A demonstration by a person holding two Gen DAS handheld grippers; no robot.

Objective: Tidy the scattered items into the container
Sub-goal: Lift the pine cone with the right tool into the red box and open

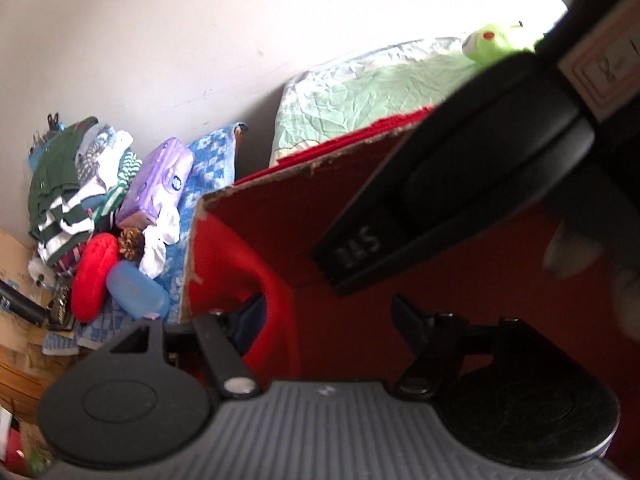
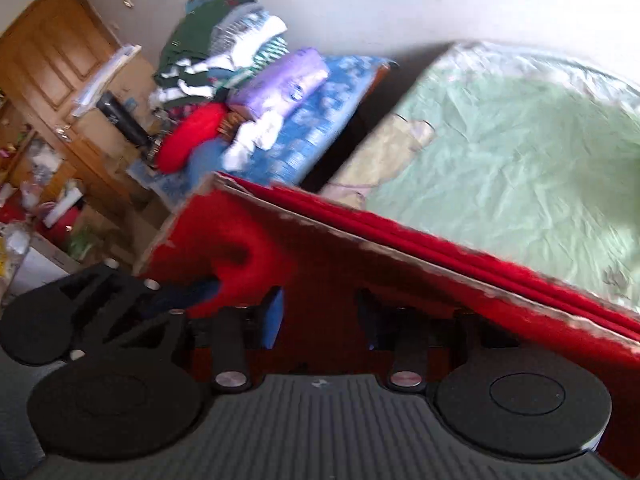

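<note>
Box (image 2: 360,272), red cardboard, sits right under both grippers, w/ something blue at its bottom between the right gripper's (image 2: 320,312) half-open fingers; grip can't tell. Left gripper (image 1: 324,320) wide apart, empty. Plush frog (image 1: 494,42) on bed beyond the fingers, prob. left to collect.

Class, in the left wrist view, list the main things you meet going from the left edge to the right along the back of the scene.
Pile of folded clothes → purple tissue pack → blue patterned cloth → red cardboard box → green bedsheet → green plush toy.
</note>
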